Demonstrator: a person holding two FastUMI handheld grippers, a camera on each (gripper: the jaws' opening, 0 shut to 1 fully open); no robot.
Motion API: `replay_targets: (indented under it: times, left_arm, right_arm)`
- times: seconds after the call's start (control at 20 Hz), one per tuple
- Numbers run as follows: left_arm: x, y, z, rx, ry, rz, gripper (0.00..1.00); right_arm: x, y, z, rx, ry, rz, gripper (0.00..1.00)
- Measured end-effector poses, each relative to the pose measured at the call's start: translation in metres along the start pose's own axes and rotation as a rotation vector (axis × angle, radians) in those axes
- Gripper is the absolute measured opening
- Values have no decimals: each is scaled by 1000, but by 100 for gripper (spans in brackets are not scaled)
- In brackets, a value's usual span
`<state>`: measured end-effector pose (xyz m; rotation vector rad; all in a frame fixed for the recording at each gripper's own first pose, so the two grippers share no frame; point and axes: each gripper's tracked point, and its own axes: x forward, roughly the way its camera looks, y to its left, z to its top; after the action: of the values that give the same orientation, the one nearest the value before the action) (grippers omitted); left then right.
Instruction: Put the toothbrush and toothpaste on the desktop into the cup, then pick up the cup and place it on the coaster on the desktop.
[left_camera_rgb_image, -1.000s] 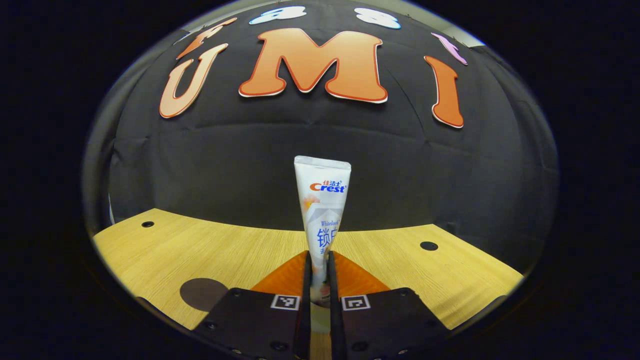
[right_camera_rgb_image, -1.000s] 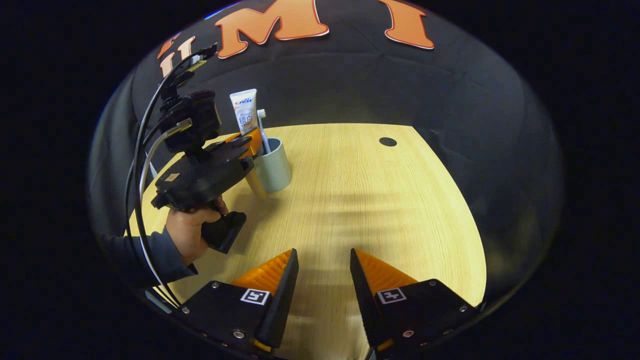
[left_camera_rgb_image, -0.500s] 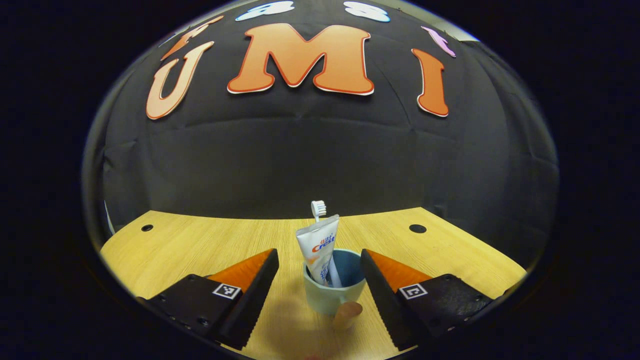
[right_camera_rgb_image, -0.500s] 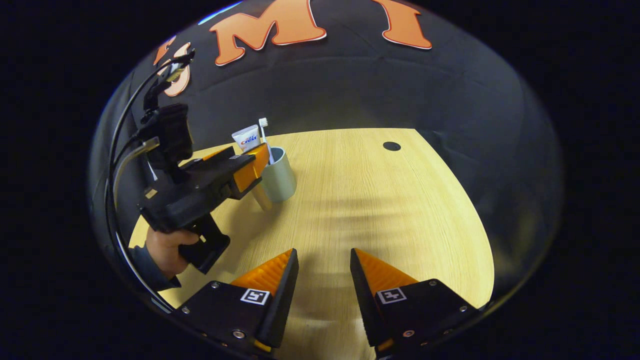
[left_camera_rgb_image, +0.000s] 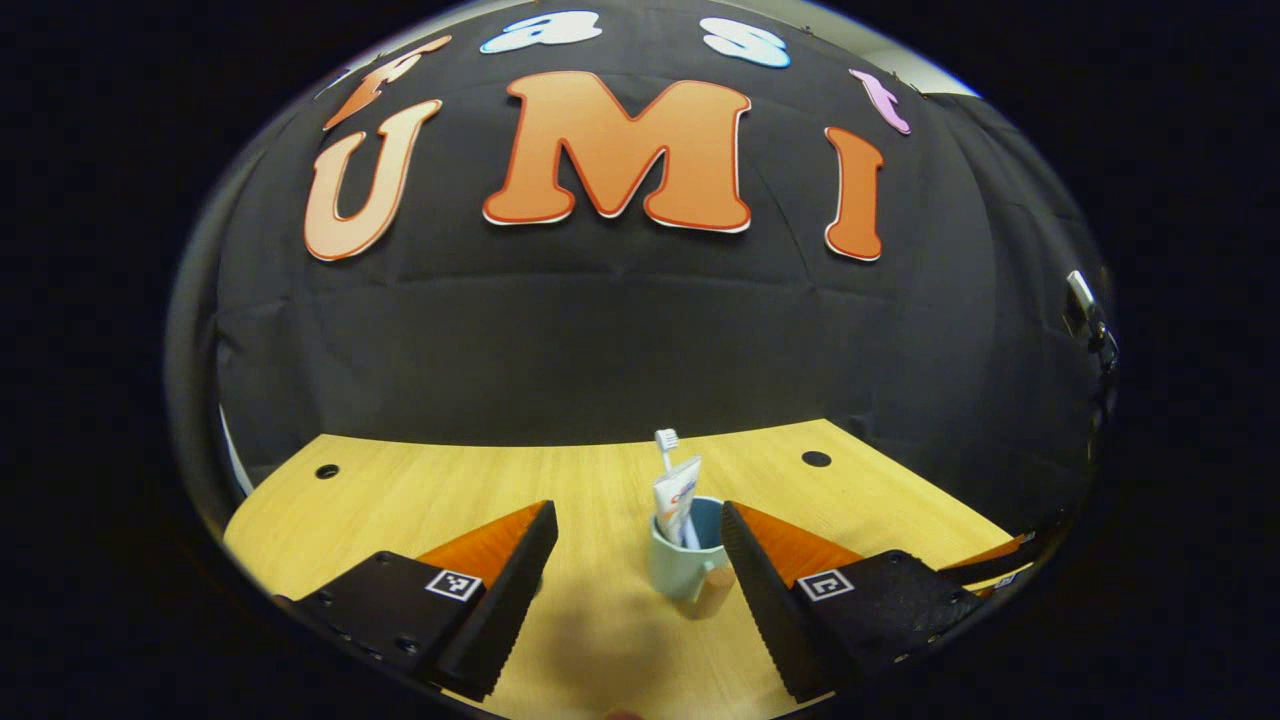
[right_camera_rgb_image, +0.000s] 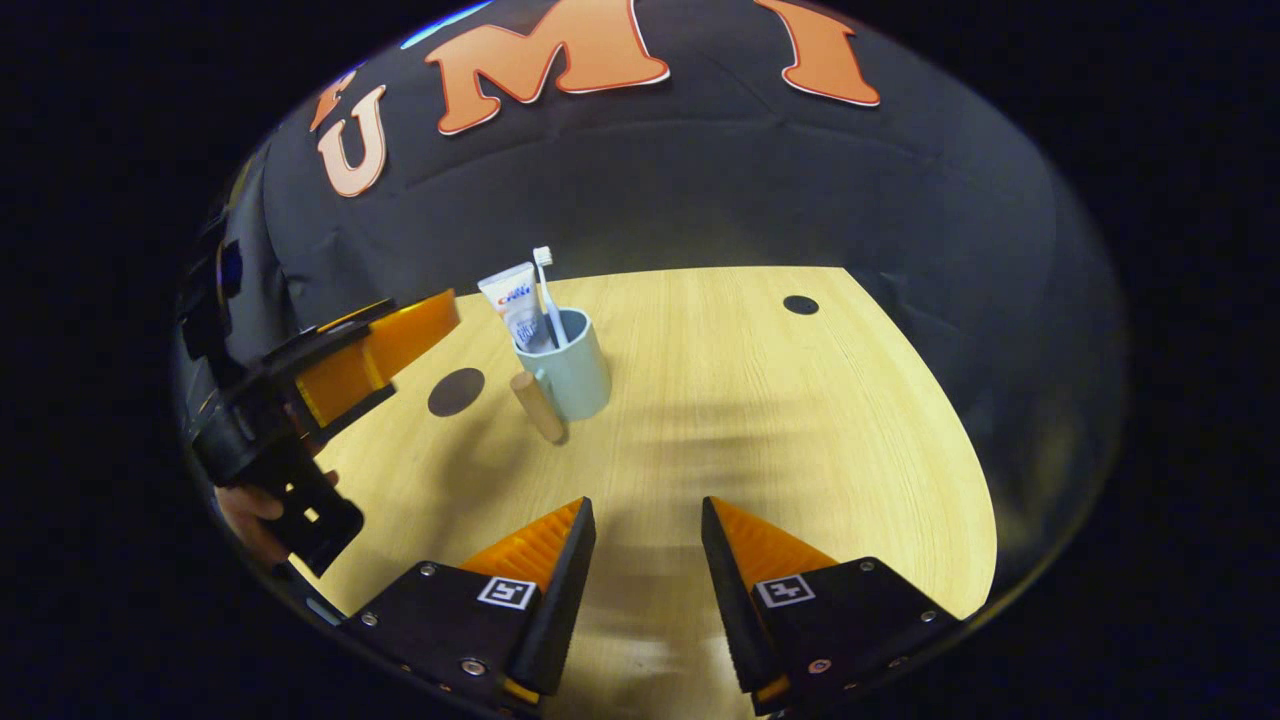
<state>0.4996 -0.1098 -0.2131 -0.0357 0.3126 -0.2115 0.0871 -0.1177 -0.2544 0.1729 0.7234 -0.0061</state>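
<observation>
A pale blue-green cup (left_camera_rgb_image: 682, 560) (right_camera_rgb_image: 570, 365) with a wooden handle (right_camera_rgb_image: 537, 406) stands on the wooden desktop (right_camera_rgb_image: 720, 400). A white toothpaste tube (left_camera_rgb_image: 676, 496) (right_camera_rgb_image: 513, 301) and a white toothbrush (left_camera_rgb_image: 666, 445) (right_camera_rgb_image: 547, 284) stand inside it. My left gripper (left_camera_rgb_image: 635, 555) is open, held back from the cup, which sits ahead between its fingers. The left gripper also appears at the left edge of the right gripper view (right_camera_rgb_image: 330, 365), held by a hand. My right gripper (right_camera_rgb_image: 645, 540) is open over bare desktop, well short of the cup. A dark round coaster (right_camera_rgb_image: 456, 391) lies left of the cup.
Round dark holes (left_camera_rgb_image: 816, 459) (left_camera_rgb_image: 327, 471) (right_camera_rgb_image: 800, 305) mark the far part of the desktop. The black cloth wall rises right behind the desk's far edge. Bare wood stretches right of the cup in the right gripper view.
My left gripper opened and let go of the toothpaste tube, which dropped into the cup beside the toothbrush. It then drew back from the cup. My right gripper stayed about where it was.
</observation>
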Motion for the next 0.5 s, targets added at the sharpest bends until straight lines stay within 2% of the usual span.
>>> replay_targets:
  times: [0.05, 0.15, 0.2, 0.25, 0.3, 0.5]
  left_arm:
    - [-8, 10, 3, 5, 3, 15, 98]
    - [-26, 30, 10, 10, 10, 48, 98]
    - [-37, 42, 14, 10, 12, 67, 98]
    - [-45, 50, 16, 13, 13, 82, 99]
    - [-55, 62, 17, 19, 13, 99, 98]
    - [-84, 97, 10, 16, 59, 161, 98]
  right_arm:
    - [4, 8, 5, -6, -1, 15, 64]
    - [13, 29, 20, -20, -18, 50, 74]
    - [20, 38, 28, -29, -27, 61, 75]
    - [26, 47, 35, -36, -33, 69, 71]
    - [34, 56, 41, -39, -36, 73, 76]
    - [67, 79, 55, -31, 1, 54, 76]
